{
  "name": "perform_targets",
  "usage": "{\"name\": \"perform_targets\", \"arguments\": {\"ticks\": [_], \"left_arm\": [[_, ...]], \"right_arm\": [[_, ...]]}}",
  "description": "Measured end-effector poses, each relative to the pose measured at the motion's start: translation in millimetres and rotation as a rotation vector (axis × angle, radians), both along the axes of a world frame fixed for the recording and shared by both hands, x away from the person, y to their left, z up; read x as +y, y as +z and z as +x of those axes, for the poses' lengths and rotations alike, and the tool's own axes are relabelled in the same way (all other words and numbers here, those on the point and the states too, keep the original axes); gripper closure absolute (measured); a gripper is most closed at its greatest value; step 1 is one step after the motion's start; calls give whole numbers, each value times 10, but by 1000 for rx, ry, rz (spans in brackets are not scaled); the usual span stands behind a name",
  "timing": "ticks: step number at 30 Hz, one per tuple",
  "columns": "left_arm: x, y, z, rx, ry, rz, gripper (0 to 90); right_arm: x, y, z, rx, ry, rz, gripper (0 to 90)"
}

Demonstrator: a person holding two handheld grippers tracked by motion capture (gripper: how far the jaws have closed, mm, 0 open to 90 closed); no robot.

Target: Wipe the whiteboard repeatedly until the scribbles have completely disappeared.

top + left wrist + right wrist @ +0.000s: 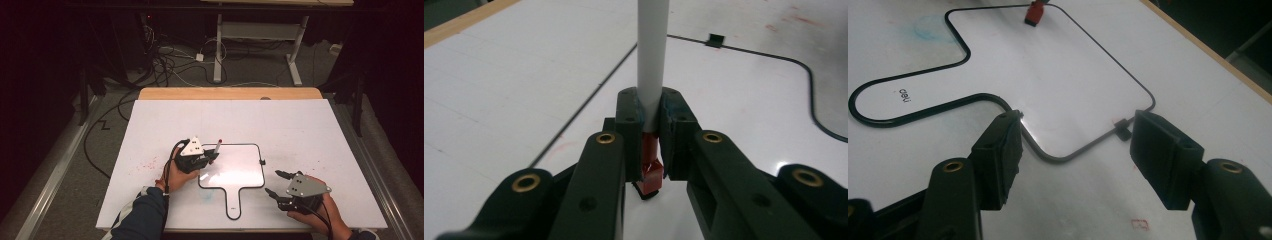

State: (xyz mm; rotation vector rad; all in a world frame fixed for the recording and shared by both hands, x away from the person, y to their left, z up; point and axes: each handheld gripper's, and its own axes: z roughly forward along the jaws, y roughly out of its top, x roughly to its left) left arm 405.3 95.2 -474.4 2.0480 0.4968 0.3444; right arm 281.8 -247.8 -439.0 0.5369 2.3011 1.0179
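High view: left gripper (202, 157) at the whiteboard's (240, 170) 10 o'clock corner. Left gripper view: fingers (629, 125) clamped on a marker (652, 60), red end down. Right gripper view: fingers (998, 155) apart, right gripper (1075, 155) at the board's 4 o'clock corner on the counter (1198, 85).

left gripper (209, 156) grips marker (216, 149) over whiteboard (245, 172).

one whiteboard (235, 170), one marker (651, 75), two tools, one table (300, 130).
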Motion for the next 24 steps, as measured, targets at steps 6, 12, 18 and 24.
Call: {"name": "perform_targets", "arguments": {"ticks": [6,12,18,24], "left_arm": [[3,-16,282,-4,65,-25,788],[-60,-5,405,-9,89,-9,788],[67,-11,411,11,118,-18,789],[224,-21,310,26,127,-30,789]], "right_arm": [[21,-26,3,4,3,-12,383],[8,-45,19,14,0,-15,383],[-9,-33,8,7,1,-12,383],[-18,-16,-18,1,-6,-11,383]]}}
